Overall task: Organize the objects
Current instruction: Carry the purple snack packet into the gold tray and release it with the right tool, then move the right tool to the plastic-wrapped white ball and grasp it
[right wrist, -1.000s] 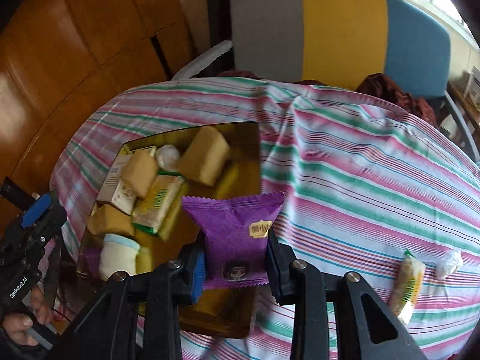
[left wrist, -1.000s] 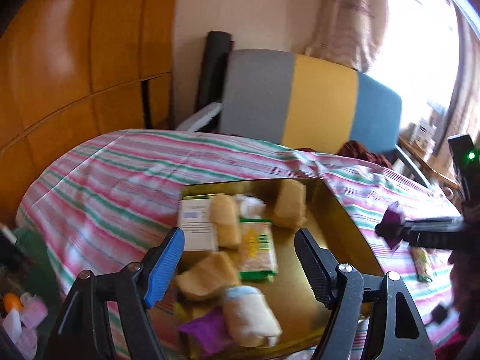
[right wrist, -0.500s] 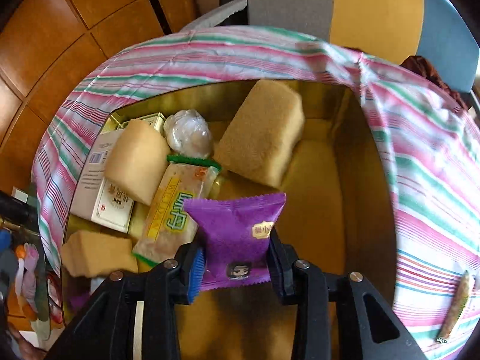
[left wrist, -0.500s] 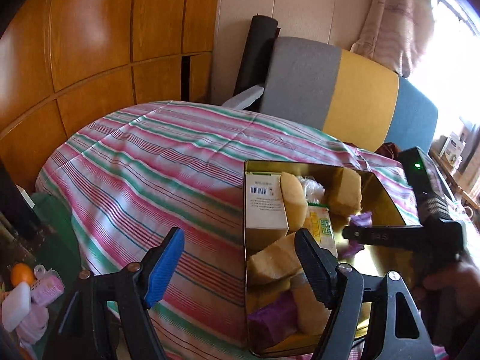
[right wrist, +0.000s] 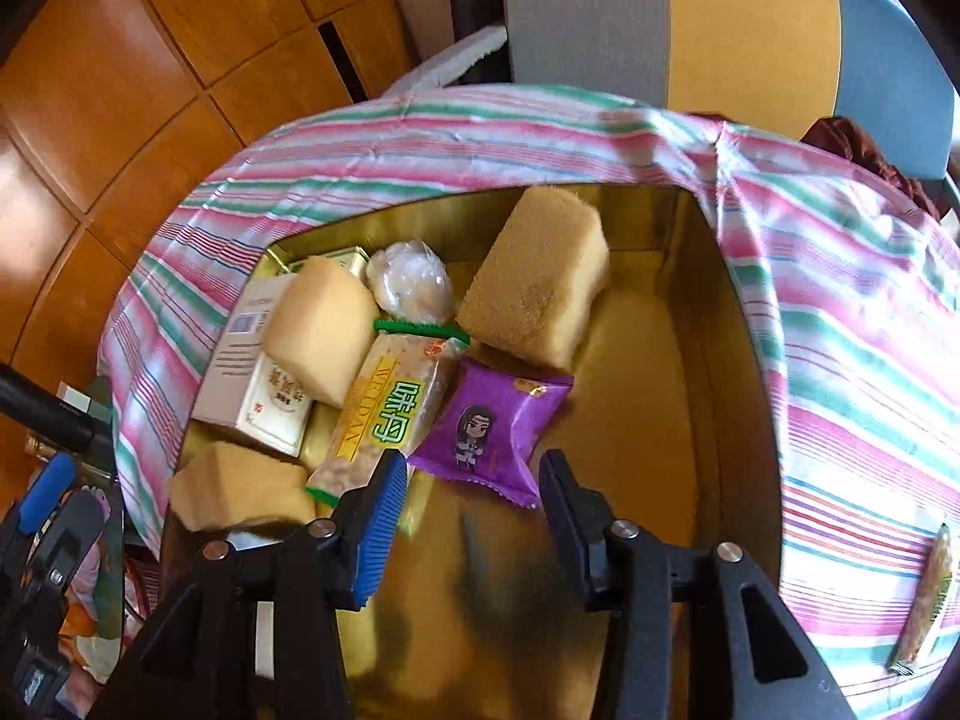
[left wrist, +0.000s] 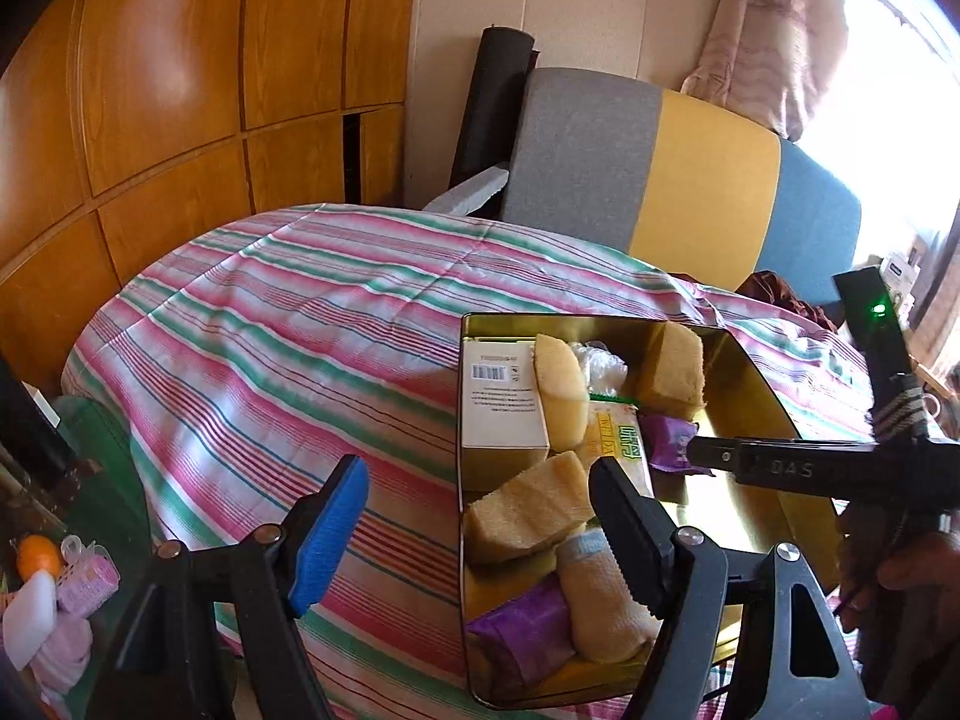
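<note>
The right gripper [right wrist: 471, 498] hangs over the gold tin [right wrist: 708, 312], its jaws having just been opening; they now stand apart with nothing pressed between the pads. The purple snack packet [right wrist: 495, 420] lies free on the tin's floor just ahead of the fingertips, its left edge against the yellow and green cracker pack [right wrist: 390, 414]. Behind these sit a large tan sponge-like block [right wrist: 537, 282], a smaller block [right wrist: 321, 330], a clear-wrapped ball [right wrist: 411, 288] and a white carton [right wrist: 264, 384].

The left gripper [left wrist: 480, 519] is held moderately wide and empty, its blue-padded finger over the striped cloth [left wrist: 288, 348] of the worktop, its other finger over the tin's near-left portion.
</note>
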A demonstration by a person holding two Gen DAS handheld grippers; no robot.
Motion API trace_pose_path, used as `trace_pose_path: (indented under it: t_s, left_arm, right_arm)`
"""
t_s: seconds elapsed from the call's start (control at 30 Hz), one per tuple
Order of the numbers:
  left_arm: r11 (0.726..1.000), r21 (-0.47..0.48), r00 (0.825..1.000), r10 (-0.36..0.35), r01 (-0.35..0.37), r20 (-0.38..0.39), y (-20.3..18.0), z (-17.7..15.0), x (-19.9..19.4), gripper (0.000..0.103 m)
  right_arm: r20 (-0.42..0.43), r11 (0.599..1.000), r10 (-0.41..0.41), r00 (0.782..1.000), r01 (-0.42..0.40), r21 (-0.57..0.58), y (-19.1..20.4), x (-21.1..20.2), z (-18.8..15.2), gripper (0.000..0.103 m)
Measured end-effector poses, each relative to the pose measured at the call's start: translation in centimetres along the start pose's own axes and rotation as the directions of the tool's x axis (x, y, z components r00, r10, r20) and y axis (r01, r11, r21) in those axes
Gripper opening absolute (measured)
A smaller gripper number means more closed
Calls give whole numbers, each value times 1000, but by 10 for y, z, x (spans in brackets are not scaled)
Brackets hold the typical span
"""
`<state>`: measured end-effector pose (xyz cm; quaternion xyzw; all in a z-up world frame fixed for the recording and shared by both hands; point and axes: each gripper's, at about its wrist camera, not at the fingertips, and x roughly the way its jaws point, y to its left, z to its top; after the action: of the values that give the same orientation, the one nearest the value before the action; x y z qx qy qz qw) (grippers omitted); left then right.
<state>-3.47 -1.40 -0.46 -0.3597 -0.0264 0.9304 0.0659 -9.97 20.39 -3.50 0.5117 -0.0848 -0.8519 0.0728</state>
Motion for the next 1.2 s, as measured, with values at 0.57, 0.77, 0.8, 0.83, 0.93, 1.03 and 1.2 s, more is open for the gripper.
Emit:
trace_pose_path:
  t_s: [0.57, 0.77, 0.8, 0.83, 0.93, 1.03, 1.2]
  left_arm:
    - [993, 106, 999, -41, 41, -3, -40, -1, -9, 77]
    - [986, 152, 998, -60, 61, -11, -58, -1, -8, 77]
    - [985, 159, 998, -63, 64, -13, -61, -1, -8, 77]
    - [984, 168, 998, -67, 68, -14, -65, -1, -7, 77]
    - [979, 191, 997, -77, 79, -15, -75, 0, -7, 77]
    - [972, 217, 996, -92, 94, -19, -87, 2, -6, 77]
    - [951, 279, 991, -135, 136, -24, -117, 4, -5, 77]
  right_arm:
    - [116, 995, -50, 992, 40, 87, -60, -67, -30, 46]
    - [138, 978, -133, 981, 107, 181, -115, -94, -45, 46]
    - [141, 973, -149, 979, 119, 197, -125, -99, -48, 47]
    - [143, 968, -166, 976, 134, 213, -135, -104, -50, 47]
    - [146, 948, -220, 964, 177, 263, -167, -120, -60, 47]
    - [146, 921, -279, 949, 222, 319, -200, -137, -72, 47]
    - [136, 863, -350, 927, 262, 432, -256, -161, -94, 47]
